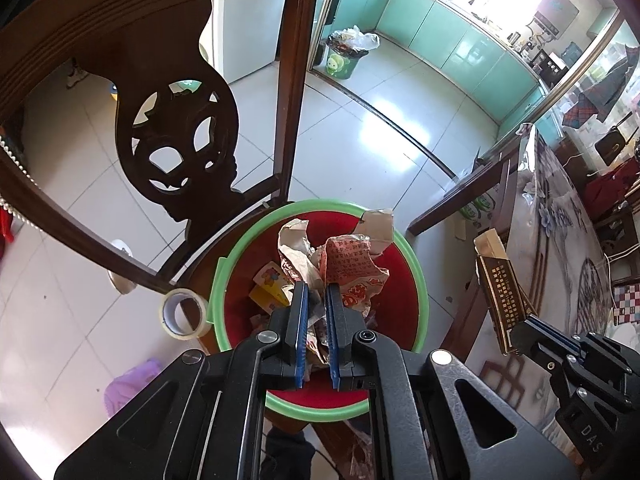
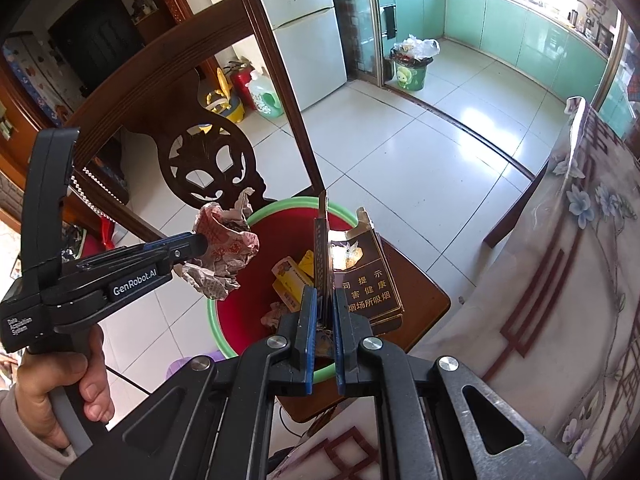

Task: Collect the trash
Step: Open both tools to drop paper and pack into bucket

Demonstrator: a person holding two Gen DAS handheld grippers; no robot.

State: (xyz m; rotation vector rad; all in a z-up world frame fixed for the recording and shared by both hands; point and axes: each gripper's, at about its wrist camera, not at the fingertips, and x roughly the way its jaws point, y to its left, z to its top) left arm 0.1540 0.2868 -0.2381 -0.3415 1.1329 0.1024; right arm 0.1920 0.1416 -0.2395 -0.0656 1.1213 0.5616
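Left gripper (image 1: 316, 296) has its blue-padded jaws pinching a crumpled wad of red-printed paper wrapper (image 1: 352, 264), held right over the mouth of the red plastic bin with a green rim (image 1: 416, 280); the right wrist view shows the same wad (image 2: 224, 252) hanging just above the bin's left rim (image 2: 256, 212). Right gripper (image 2: 324, 300) has jaws pinched on a flattened dark brown cigarette carton with gold lettering (image 2: 368, 284), gripped by its edge, carton upright and tilted over the right side of the bin. In the left wrist view that carton (image 1: 500, 292) sits right of the bin, beside the table edge. Bin already holds scraps: a yellow cartoon-print packet (image 1: 270, 280) and other crumpled paper at the bottom. The bin stands on the seat of a dark carved wooden chair (image 1: 176, 136), chair back on the far-left side. A roll of clear packing tape (image 1: 184, 312) lies on the seat, touching the bin's left rim. Table with a floral plastic cloth (image 2: 580, 240) on the right. A second, green bin stuffed with plastic bags (image 2: 412, 68) stands far off by the kitchen doorway. A bare hand (image 2: 52, 392) grips the left gripper's handle.
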